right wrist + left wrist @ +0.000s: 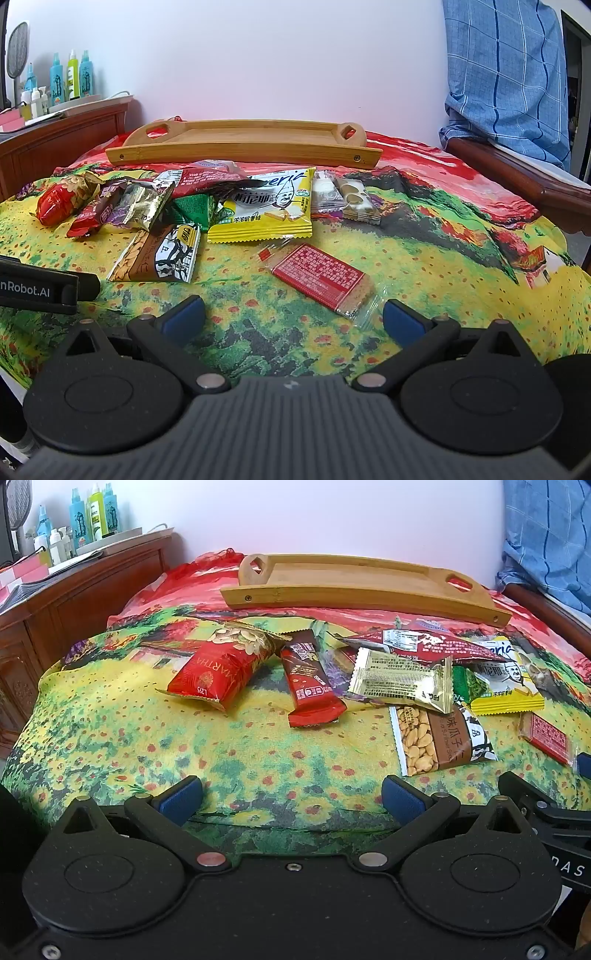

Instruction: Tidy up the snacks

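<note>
Snacks (258,206): mixed foil pkts, maybe ten, heaped

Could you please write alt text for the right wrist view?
An open gripper hovers over a flowered cloth, with a clear-wrapped red snack bar just ahead of its fingers. Farther back lies a heap of snack packets, a yellow one most prominent, and behind them an empty wooden tray.

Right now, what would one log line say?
fingers: both open, empty | wooden bamboo tray: no snacks visible inside | red-labelled clear cracker packet: nearest right fingers
</note>
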Motion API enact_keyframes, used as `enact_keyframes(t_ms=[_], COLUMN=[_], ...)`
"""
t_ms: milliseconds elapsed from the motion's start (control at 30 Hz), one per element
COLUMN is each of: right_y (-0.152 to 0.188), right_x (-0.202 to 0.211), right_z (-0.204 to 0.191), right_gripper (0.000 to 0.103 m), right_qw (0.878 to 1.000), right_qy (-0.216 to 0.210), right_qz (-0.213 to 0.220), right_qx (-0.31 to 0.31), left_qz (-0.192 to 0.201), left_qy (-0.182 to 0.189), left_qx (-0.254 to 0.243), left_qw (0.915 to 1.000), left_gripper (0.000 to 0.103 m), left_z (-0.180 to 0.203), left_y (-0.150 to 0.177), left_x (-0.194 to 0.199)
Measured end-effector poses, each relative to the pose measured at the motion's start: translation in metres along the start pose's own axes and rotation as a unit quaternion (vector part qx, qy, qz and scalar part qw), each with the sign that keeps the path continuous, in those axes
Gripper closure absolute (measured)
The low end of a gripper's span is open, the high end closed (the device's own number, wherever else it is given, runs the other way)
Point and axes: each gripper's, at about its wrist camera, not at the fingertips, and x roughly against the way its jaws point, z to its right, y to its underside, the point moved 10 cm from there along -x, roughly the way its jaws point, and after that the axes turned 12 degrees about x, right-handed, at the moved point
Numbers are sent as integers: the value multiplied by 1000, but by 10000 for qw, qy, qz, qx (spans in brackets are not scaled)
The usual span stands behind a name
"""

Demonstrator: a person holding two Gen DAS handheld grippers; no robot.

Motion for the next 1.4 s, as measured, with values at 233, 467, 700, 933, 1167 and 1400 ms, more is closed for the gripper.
enact_keyframes(t_ms=[233,467,700,933,1167,1400], right_y=[1,0,0,0,0,0], right_x=[0,0,0,0,0,0], right_z=[0,0,0,0,0,0], right_gripper=[0,0,0,0,0,0], right_qw=[10000,10000,10000,10000,10000,10000], right_qy=[1,3,4,4,5,5], right_qz=[4,1,2,2,2,2], right_qx=[1,3,6,7,7,7], left_qz=[90,100,110,114,112,116], left_qy=[-37,-28,-32,-31,-30,-30], left_qx=[-57,-52,-55,-58,-56,-57], left_qw=[9999,9999,9999,9999,9999,9999], left_gripper=[0,0,0,0,0,0], left_z=[0,0,0,0,0,0], left_y=[-1,1,-1,0,-2,-2], left_x=[1,1,1,1,2,2])
